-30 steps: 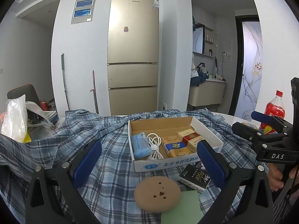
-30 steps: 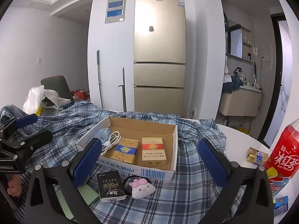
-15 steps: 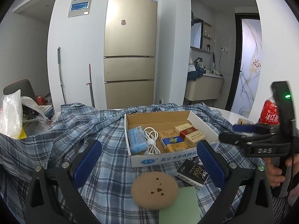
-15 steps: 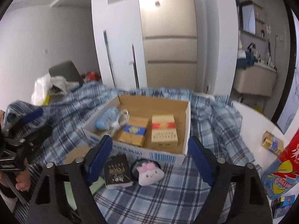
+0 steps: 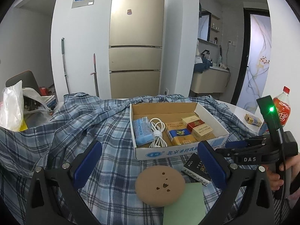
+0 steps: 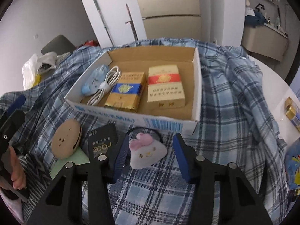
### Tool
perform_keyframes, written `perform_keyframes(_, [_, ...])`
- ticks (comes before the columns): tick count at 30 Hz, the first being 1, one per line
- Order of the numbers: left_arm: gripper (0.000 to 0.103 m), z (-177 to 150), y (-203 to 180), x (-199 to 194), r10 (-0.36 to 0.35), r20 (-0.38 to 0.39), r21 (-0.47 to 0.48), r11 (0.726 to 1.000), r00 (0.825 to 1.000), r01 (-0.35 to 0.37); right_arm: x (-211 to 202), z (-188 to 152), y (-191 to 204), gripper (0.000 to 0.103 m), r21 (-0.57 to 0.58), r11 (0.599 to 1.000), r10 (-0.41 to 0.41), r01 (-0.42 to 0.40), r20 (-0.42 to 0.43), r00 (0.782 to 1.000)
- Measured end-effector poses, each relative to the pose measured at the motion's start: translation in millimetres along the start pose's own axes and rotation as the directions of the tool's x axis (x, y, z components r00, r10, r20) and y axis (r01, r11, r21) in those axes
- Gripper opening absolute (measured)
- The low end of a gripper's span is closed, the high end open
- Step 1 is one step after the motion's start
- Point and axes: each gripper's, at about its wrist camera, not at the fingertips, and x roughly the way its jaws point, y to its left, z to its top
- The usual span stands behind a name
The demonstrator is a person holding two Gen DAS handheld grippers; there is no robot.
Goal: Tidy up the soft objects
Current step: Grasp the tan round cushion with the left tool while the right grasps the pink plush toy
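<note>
Plaid cloth (image 6: 225, 101) covers the white table (image 6: 271, 78).

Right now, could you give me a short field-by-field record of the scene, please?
surface: blue plaid cloth
container: open cardboard box on the cloth
in box: blue tissue pack, coiled white cable, blue-gold pack, red-white pack
in front of box: plush toy, black pack, round tan case on a green pad
right gripper: jaws closing, plush toy between them, pads not yet pressing it
left gripper: open, nothing between its jaws
</note>
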Motion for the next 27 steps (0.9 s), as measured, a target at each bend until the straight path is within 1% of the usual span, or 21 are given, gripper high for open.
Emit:
perform_keyframes(1, [0.103,0,0,0,0.009,0.003,-0.001,1.000,1.000,-0.009,2,-1,1,0.048,-0.001,1.000,-0.010,0.010,-0.008,1.000])
perform_keyframes(4, [0.103,-1,0,0,0.006,-0.002,0.001,1.000,1.000,-0.006,6,-1,3,0.048,-0.014,1.000,0.010,-0.010,-0.034,0.999])
perform_keyframes(10, [0.103,-1,0,2,0.007,-0.004,0.004,1.000,1.000,-0.007,15,-6,12,0.047,-0.055,0.998,-0.005,0.001,-0.083,0.997])
perform_keyframes(11, [0.103,-1,-1,2,0.007,-0.004,0.005,1.000,1.000,-0.007,16,-5,11,0.042,-0.055,0.998,-0.008,0.004,-0.085,0.996])
perform_keyframes(14, [0.103,-1,-1,3,0.006,-0.008,0.007,1.000,1.000,-0.006,13,-5,10,0.038,-0.050,0.999,-0.008,0.005,-0.069,0.998])
perform_keyframes(18, [0.103,-1,3,6,0.010,-0.028,-0.006,1.000,1.000,-0.010,-4,-5,12,0.037,-0.056,0.998,-0.037,0.038,0.008,0.999])
perform_keyframes(22, [0.103,-2,9,17,0.016,-0.083,-0.032,0.999,0.996,-0.019,-29,-6,15,0.037,-0.062,0.997,-0.043,0.051,0.133,0.990])
perform_keyframes(25, [0.103,-6,15,32,-0.021,-0.161,-0.059,0.998,0.987,0.012,-41,-6,16,0.037,-0.058,0.998,-0.021,0.032,0.195,0.981])
perform_keyframes(27, [0.103,-9,19,45,-0.068,-0.221,-0.089,0.995,0.973,0.049,-48,-5,17,0.037,-0.058,0.998,-0.004,0.018,0.232,0.973])
